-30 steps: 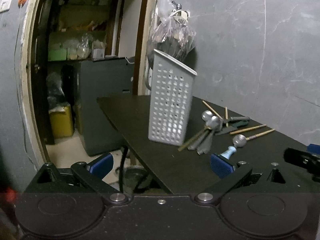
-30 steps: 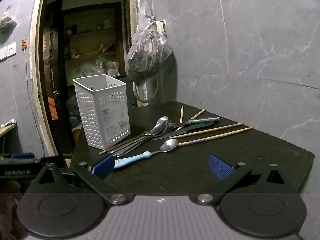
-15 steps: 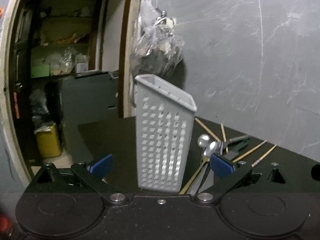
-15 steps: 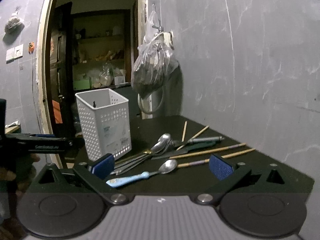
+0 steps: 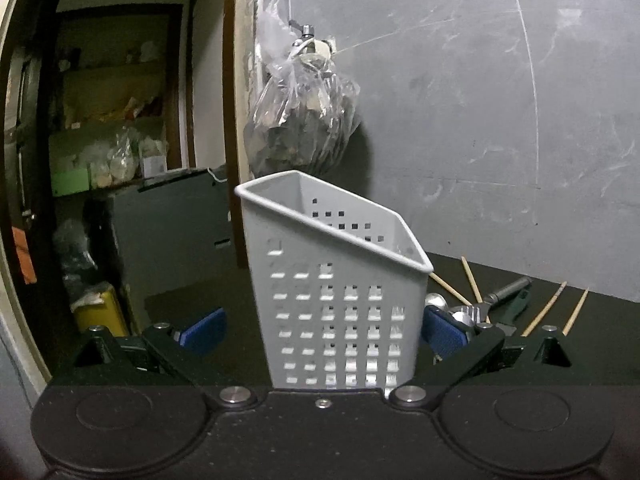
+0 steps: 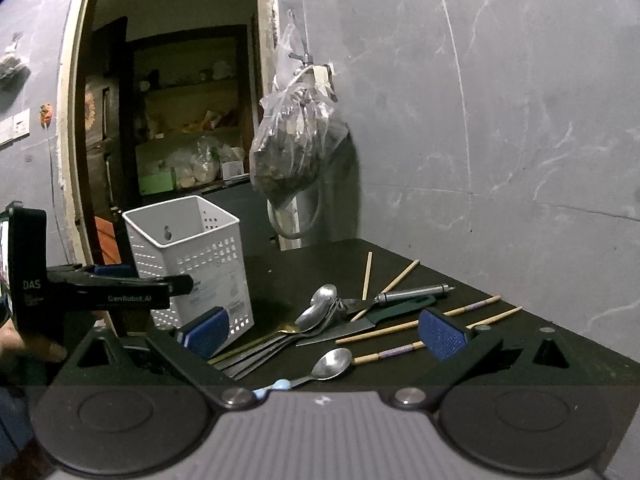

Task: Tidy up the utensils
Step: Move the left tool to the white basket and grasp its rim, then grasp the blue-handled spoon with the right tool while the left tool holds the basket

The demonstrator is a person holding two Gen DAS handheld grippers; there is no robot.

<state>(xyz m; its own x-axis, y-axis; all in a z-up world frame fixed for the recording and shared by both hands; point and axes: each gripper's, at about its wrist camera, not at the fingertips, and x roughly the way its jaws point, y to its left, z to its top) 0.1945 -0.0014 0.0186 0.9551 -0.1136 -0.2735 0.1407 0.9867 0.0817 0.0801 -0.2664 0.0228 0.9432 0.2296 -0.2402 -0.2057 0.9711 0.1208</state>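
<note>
Bracketing the white basket with spread left tongs, the person must clamp it; the right tongs hover released above the spoons.

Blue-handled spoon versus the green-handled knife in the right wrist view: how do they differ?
The blue-handled spoon lies alone nearest the camera; the green-handled knife sits farther back, crossing chopsticks. The spoon's handle is pale blue, the knife's dark green. Both lie flat on the black table, outside the white basket.
</note>
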